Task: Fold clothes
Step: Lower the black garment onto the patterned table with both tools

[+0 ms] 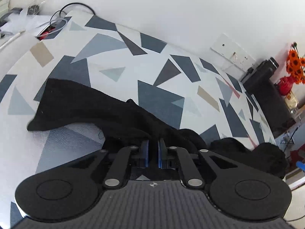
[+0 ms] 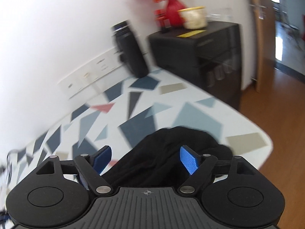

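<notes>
A black garment (image 1: 85, 103) lies crumpled in a long strip across the table (image 1: 118, 28), which has a white top patterned with grey and blue triangles. In the left wrist view my left gripper (image 1: 153, 143) has its blue pads drawn close together, and the cloth's near edge is bunched between their tips. In the right wrist view, which is blurred, the garment's other end (image 2: 171, 141) lies heaped near the table's corner (image 2: 247, 139). My right gripper (image 2: 145, 152) stands wide open just above that heap, its blue pads (image 2: 187, 159) clear of the cloth.
A black cabinet (image 2: 200, 47) stands past the table's far end, with a red vase of orange flowers (image 2: 172, 9) and a cream bowl (image 2: 194, 17) on top. A black cylinder (image 2: 131, 51) stands by the wall. Cables (image 1: 59, 19) lie at the far left. Wooden floor (image 2: 276, 105) is to the right.
</notes>
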Action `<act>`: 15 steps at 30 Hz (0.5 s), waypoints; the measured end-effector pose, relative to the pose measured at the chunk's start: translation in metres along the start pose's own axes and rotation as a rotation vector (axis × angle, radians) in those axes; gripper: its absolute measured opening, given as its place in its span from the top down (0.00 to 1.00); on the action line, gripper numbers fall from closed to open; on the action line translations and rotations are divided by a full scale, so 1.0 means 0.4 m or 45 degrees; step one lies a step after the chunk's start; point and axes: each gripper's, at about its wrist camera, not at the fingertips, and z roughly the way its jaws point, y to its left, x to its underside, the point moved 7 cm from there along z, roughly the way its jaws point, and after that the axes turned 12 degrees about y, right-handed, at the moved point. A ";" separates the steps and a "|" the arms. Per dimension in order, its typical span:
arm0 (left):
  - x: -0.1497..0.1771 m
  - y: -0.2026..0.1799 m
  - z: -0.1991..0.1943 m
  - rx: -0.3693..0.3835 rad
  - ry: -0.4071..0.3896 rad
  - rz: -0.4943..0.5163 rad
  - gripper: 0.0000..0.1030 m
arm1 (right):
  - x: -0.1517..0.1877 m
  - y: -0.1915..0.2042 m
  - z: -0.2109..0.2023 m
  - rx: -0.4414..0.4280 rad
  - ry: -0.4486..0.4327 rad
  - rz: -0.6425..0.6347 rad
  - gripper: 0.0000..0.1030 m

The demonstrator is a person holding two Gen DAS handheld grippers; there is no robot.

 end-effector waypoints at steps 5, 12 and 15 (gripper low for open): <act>0.087 0.006 -0.037 -0.040 0.054 0.092 0.91 | 0.058 0.059 0.121 -0.001 0.097 -0.045 0.31; 0.181 0.066 -0.063 -0.041 0.109 -0.023 0.91 | 0.111 0.027 0.206 0.041 0.194 0.021 0.58; 0.173 0.072 -0.074 -0.004 0.081 -0.069 0.91 | 0.114 -0.008 0.178 0.007 0.166 0.119 0.57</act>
